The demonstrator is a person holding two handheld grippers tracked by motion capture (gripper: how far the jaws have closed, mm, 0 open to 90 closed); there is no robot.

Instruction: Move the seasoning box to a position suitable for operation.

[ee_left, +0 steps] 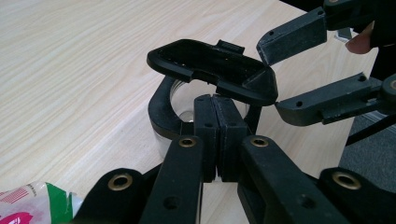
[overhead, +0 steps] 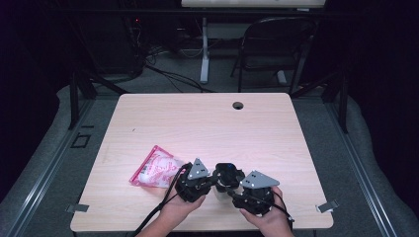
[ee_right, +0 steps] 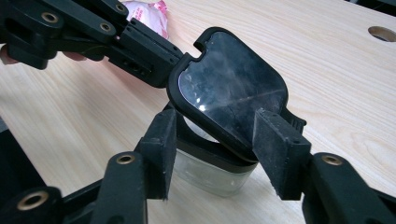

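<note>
From the left: pink snack bag [overhead: 154,173] lies on the table [overhead: 207,123], then the left gripper [ee_left: 215,135], fingers pinched on the clear container's [ee_right: 212,175] black rim. Its lid [ee_right: 231,93] stands half-open between the right gripper's [ee_right: 224,149] spread fingers; nothing's holding it, so it might flop shut

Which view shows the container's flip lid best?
The right gripper view: the lid faces the camera, tilted open over the clear container, its glossy top and black rim plain. The left gripper view shows its underside edge-on. In the high view it is a small dark shape between the grippers.
</note>
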